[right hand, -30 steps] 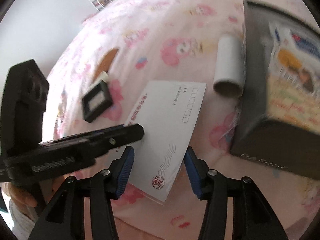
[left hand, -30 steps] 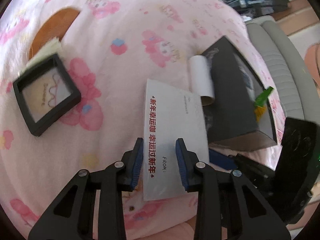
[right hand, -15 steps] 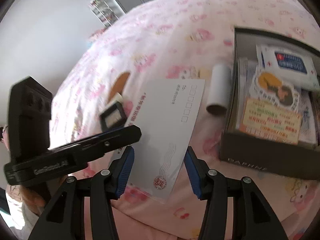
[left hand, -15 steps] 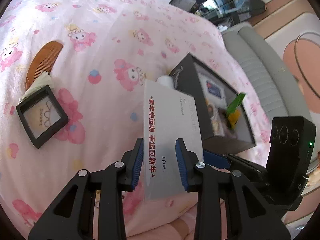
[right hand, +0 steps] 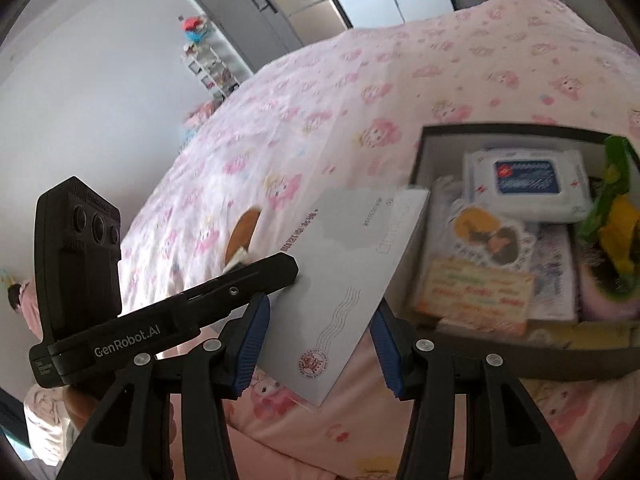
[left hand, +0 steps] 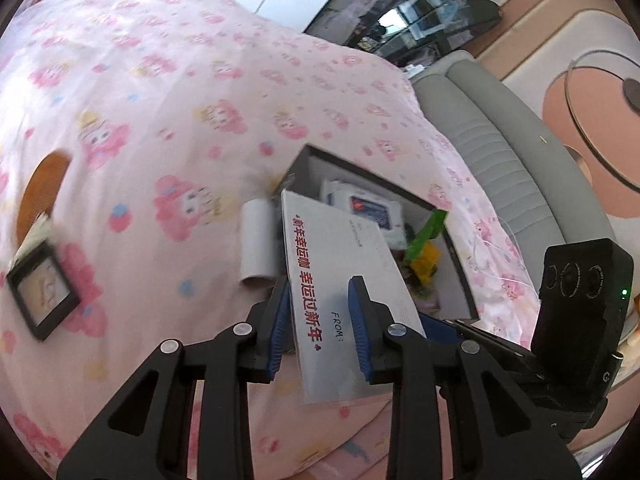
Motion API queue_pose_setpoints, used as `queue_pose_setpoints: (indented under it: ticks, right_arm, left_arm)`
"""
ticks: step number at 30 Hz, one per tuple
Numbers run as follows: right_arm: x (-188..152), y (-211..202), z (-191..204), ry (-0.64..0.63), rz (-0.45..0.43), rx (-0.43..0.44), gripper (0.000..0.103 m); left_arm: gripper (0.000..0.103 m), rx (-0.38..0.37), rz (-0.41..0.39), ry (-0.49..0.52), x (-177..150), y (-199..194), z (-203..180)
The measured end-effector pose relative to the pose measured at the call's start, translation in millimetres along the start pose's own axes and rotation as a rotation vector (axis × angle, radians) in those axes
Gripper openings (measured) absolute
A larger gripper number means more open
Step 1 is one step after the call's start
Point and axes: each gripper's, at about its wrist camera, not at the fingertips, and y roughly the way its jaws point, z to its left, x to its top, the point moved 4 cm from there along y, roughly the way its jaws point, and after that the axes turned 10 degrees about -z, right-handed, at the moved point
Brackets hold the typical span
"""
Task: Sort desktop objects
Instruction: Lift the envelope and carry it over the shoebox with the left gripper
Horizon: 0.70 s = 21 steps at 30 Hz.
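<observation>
A white envelope (left hand: 340,276) with red Chinese print is held in the air, tilted, its far end over the near left corner of the dark open box (left hand: 304,160). My left gripper (left hand: 318,332) is shut on the envelope, its pads (left hand: 280,324) on both sides of it. In the right wrist view the envelope (right hand: 340,280) hangs between my open right gripper's (right hand: 318,348) fingers without touching them; the left gripper's finger (right hand: 240,288) pinches its left edge. The box (right hand: 440,136) holds a wipes pack (right hand: 524,180), cards and a yellow-green toy (right hand: 616,208).
On the pink patterned bedsheet lie a white paper tube (left hand: 258,240) beside the box, a black framed picture (left hand: 42,292) at the left, and a wooden comb (left hand: 40,184) behind it. A grey padded headboard (left hand: 500,152) runs along the right.
The envelope has been lifted off the sheet by the left gripper and carried toward the box. Both grippers have risen; the right one stays open.
</observation>
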Motion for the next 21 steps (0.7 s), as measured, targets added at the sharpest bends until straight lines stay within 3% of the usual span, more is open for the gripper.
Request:
queue_pose_setpoints:
  ticks: [3, 10, 21]
  right_arm:
    - [11.4, -11.4, -18.8, 0.051, -0.014, 0.018, 0.047]
    - [24.7, -29.2, -54.2, 0.065, -0.054, -0.038, 0.047]
    - [20.8, -6.9, -95.7, 0.107, -0.008, -0.139, 0.047]
  left_arm:
    - [0.028, -0.011, 0.004, 0.022, 7.5, 12.3, -20.4]
    - [0.028, -0.051, 0.03, 0.028, 9.7, 51.1, -56.0]
    - [0.027, -0.05, 0.091, -0.06, -7.3, 108.0, -48.0]
